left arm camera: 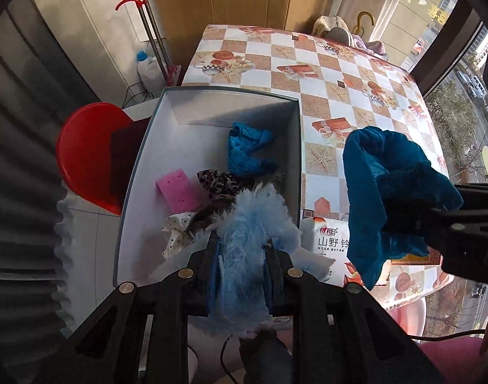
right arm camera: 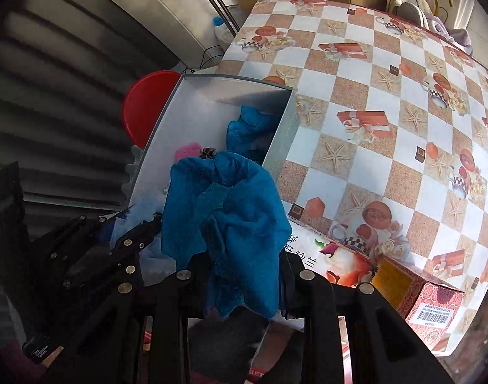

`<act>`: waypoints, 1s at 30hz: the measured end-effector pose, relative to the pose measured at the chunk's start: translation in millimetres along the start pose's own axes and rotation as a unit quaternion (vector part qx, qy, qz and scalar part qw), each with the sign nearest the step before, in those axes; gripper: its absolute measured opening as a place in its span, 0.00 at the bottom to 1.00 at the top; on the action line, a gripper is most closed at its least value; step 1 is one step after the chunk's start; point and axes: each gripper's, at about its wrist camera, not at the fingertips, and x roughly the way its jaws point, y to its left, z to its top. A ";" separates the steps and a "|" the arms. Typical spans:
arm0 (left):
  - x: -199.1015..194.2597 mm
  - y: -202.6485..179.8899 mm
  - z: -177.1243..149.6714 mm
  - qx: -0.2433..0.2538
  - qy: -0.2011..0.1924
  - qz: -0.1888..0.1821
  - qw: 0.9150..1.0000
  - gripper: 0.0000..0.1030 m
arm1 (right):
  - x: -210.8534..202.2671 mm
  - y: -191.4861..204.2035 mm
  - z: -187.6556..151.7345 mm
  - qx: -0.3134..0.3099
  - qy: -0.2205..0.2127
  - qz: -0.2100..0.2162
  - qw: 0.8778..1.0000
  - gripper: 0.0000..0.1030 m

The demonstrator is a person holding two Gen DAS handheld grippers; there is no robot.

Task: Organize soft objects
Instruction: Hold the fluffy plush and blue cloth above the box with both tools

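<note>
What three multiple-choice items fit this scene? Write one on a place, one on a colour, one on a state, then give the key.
1. Where does the pink sponge lie?
A. in the white box
B. on the tablecloth
C. in the red tub

2. What colour is the cloth in the right gripper?
A. red
B. teal blue
C. yellow

3. How is the left gripper?
A. open and empty
B. lying on the table
C. shut on a light blue fluffy item

Key: 1 A, the sponge sits on the box floor. 2 B, teal cloth bulges between its fingers. 3 C, fluff is pinched between its fingers.
</note>
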 end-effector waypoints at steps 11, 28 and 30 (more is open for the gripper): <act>10.8 36.0 -20.0 -0.058 0.016 0.020 0.998 0.24 | 26.1 57.2 7.1 -0.087 0.021 -0.029 0.996 0.29; 19.1 40.4 -24.1 -0.060 0.029 0.028 0.997 0.24 | 34.3 60.3 5.8 -0.092 0.032 -0.043 0.994 0.30; 18.9 40.2 -24.2 -0.060 0.029 0.028 0.997 0.24 | 34.3 60.0 5.7 -0.092 0.032 -0.042 0.994 0.30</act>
